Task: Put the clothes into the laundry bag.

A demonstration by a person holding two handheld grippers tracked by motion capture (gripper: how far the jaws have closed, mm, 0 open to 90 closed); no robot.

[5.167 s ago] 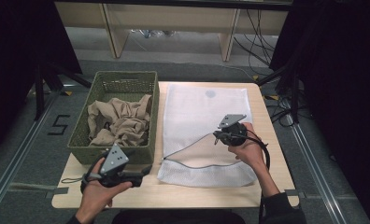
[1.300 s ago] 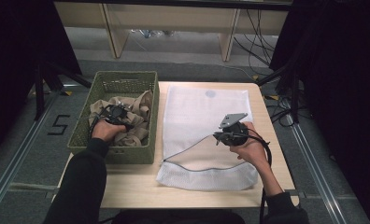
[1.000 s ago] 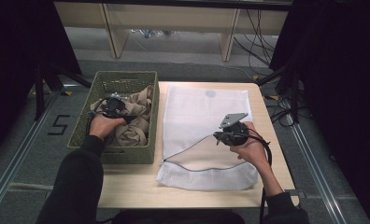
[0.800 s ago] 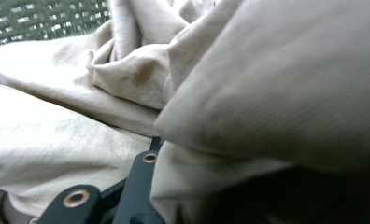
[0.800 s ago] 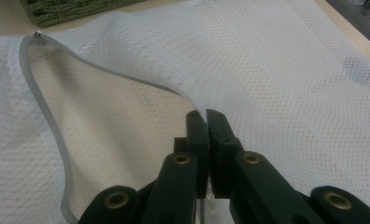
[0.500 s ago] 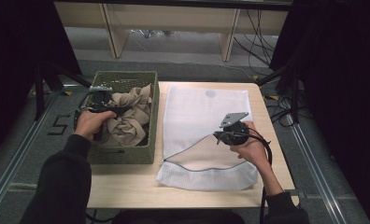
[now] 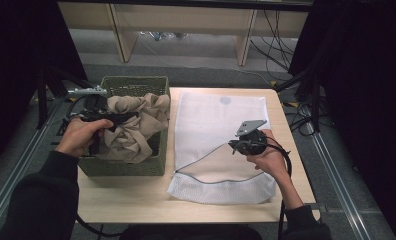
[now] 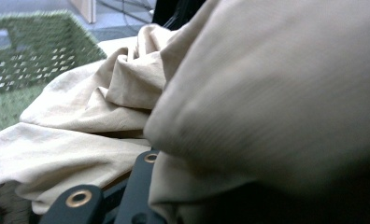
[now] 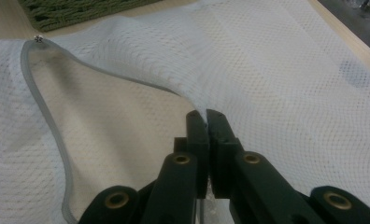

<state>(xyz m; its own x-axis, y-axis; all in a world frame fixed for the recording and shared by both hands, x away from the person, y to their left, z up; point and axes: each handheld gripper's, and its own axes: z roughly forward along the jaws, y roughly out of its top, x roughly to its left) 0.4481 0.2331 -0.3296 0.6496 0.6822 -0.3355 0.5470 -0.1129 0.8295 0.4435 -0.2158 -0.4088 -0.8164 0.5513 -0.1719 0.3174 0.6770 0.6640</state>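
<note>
Beige cloth (image 7: 133, 125) hangs bunched above the green basket (image 7: 121, 162), clamped in the left tool (image 7: 98, 116). On the counter (image 7: 136, 200) beside it, the right tool (image 7: 234, 145) is pinched tight on the mesh bag's (image 7: 211, 120) upper edge, holding the zippered mouth open.
</note>
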